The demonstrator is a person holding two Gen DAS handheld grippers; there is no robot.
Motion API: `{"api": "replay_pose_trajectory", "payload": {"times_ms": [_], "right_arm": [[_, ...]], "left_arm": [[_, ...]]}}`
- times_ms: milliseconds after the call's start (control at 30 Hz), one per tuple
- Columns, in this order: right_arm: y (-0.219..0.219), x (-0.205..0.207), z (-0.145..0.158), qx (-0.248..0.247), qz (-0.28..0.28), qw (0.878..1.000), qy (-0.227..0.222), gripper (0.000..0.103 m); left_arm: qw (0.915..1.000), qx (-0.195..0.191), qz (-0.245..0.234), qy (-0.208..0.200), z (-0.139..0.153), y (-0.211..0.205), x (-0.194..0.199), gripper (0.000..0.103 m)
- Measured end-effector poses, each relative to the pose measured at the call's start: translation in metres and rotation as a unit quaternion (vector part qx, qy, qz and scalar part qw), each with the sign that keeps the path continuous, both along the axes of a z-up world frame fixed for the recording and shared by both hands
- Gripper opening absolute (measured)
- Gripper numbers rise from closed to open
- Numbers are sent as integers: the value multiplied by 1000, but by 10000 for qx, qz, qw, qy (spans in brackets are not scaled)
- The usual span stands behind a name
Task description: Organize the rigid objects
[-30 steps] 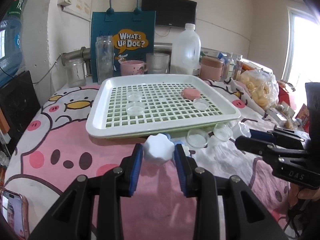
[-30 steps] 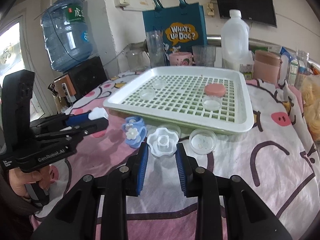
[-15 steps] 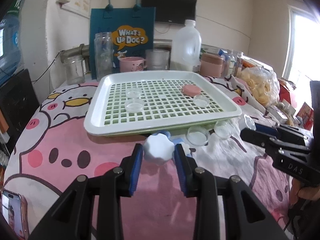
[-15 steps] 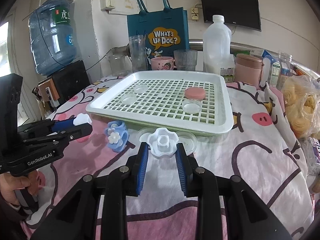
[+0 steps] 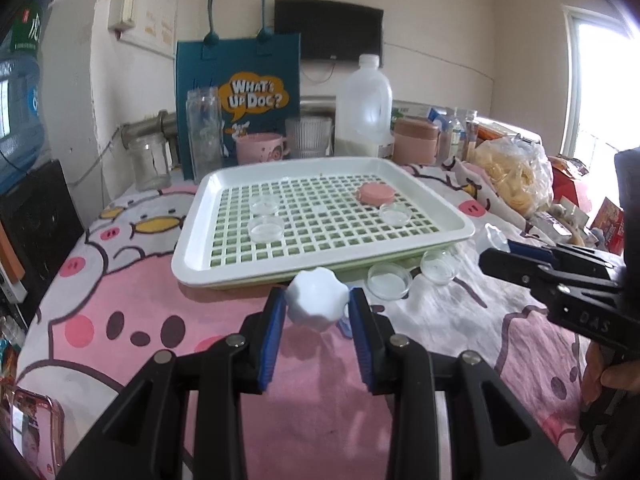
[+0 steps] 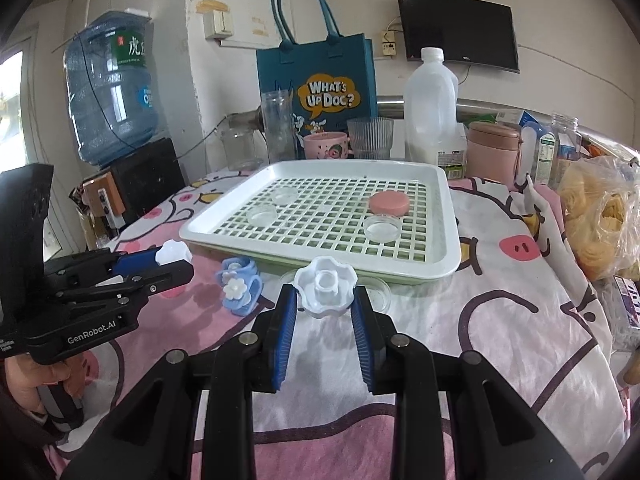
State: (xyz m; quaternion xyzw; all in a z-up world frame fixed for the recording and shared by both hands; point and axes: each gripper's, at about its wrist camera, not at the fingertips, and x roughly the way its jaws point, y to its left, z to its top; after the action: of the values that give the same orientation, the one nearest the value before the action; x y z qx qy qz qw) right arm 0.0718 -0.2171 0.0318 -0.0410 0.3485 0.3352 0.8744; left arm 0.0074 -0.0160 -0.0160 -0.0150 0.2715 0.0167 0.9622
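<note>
White scalloped lid [image 5: 316, 298] is clamped in left gripper [image 5: 317, 307], tilted downward before the tray [image 5: 188, 256]; right gripper [image 6: 325, 300], likewise tilted, clamps a white flower-shaped cap [image 6: 326, 285].

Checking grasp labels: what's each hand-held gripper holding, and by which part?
Left hand-held gripper: white scalloped cap, pads on opposite sides of its rim. Right hand-held gripper: second white scalloped cap, underside up, gripped likewise.

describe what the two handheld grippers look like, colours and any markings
Both are black plastic with two fingers lined by ribbed blue pads and silver pivot bolts. The left gripper carries white "GenRobot.AI" lettering on its side, seen from the right wrist camera. The right gripper shows embossed "DAS" on its body. No cables or sleeves visible.
</note>
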Motion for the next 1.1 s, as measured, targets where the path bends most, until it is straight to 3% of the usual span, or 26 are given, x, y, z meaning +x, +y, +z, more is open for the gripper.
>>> {"api": "replay_pose_trajectory", "payload": {"times_ms": [133, 367, 633, 767, 867, 967, 1100], "right_arm": [[-5, 8, -3, 102, -69, 9997, 223, 27], [-18, 18, -6, 347, -349, 9974, 518, 27], [-21, 18, -5, 458, -292, 9974, 471, 27], [-19, 22, -9, 486, -208, 9964, 655, 27], [-17, 26, -10, 453, -164, 9958, 780, 27], [-17, 30, 9, 552, -32, 9960, 705, 27], [-4, 48, 51, 386, 262, 9985, 300, 27]], "left_arm": [[9998, 190, -72, -57, 1, -7, -1, 32], [9997, 195, -175, 25, 0, -10, 2, 32], [9995, -4, -314, 70, -1, -7, 3, 32], [9991, -150, -354, 166, -3, -4, 6, 32], [9976, -455, -437, 296, 0, 1, 10, 32], [9976, -536, -417, 162, 21, 5, 14, 32], [9954, -917, -274, 63, 52, 27, 42, 32]]}}
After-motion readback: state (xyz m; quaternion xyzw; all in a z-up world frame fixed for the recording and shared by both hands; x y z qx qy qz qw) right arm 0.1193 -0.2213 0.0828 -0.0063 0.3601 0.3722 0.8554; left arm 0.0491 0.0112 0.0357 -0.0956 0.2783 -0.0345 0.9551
